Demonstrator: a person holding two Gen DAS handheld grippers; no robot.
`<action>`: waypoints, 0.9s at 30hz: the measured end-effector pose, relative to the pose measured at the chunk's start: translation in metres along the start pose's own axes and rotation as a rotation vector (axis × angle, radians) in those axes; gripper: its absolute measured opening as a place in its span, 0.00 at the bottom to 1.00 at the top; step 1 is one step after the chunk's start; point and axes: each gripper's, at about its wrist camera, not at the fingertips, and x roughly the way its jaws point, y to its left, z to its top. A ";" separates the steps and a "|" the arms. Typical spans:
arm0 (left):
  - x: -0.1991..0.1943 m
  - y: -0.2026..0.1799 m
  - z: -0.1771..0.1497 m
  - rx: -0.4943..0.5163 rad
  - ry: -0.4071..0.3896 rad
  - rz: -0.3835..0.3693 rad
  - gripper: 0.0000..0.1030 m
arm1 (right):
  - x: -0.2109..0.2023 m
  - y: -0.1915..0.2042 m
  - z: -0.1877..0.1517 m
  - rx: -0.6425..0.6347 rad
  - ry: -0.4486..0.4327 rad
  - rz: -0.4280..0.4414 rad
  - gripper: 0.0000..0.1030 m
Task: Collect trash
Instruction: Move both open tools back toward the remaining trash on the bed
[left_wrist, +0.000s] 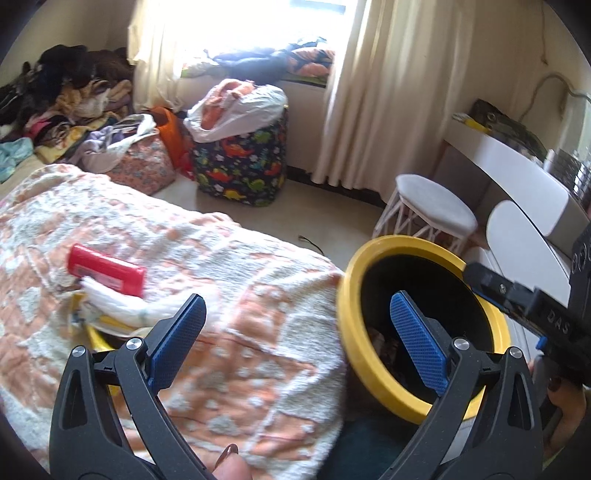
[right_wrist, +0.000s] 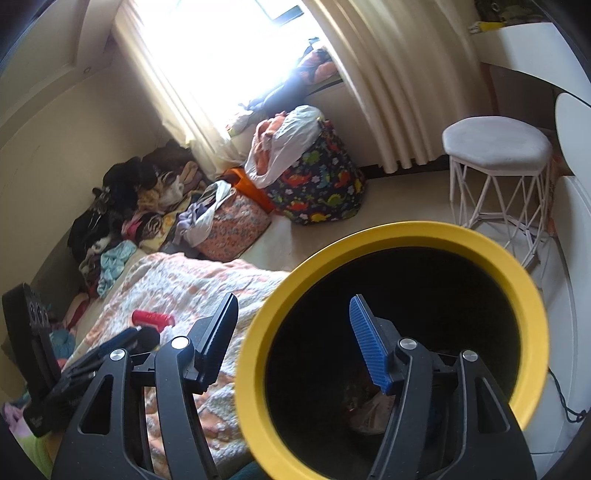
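A yellow-rimmed black bin (left_wrist: 354, 325) (right_wrist: 258, 332) stands beside the bed, with some rubbish dim at its bottom. On the orange-and-white blanket (left_wrist: 229, 266) lie a red packet (left_wrist: 107, 273) (right_wrist: 153, 318) and a crumpled white wrapper (left_wrist: 118, 302) over something yellow. My left gripper (left_wrist: 298, 299) is open wide above the blanket's edge, with nothing between its fingers. My right gripper (right_wrist: 294, 299) is open too. It straddles the bin's left rim without pressing on it, and its right finger hangs over the dark opening.
A white wire stool (left_wrist: 436, 206) and a white desk (left_wrist: 517, 173) stand to the right of the bin. A dinosaur-print hamper (left_wrist: 243, 162) with a bag on top, more bags and a heap of clothes (left_wrist: 66, 99) fill the far floor below the curtained window.
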 end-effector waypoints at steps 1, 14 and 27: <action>-0.002 0.004 0.001 -0.007 -0.004 0.006 0.89 | 0.002 0.005 -0.001 -0.008 0.006 0.006 0.59; -0.021 0.073 0.009 -0.120 -0.061 0.101 0.89 | 0.029 0.067 -0.008 -0.117 0.077 0.072 0.60; -0.033 0.143 0.015 -0.244 -0.106 0.172 0.89 | 0.069 0.133 -0.023 -0.229 0.179 0.131 0.64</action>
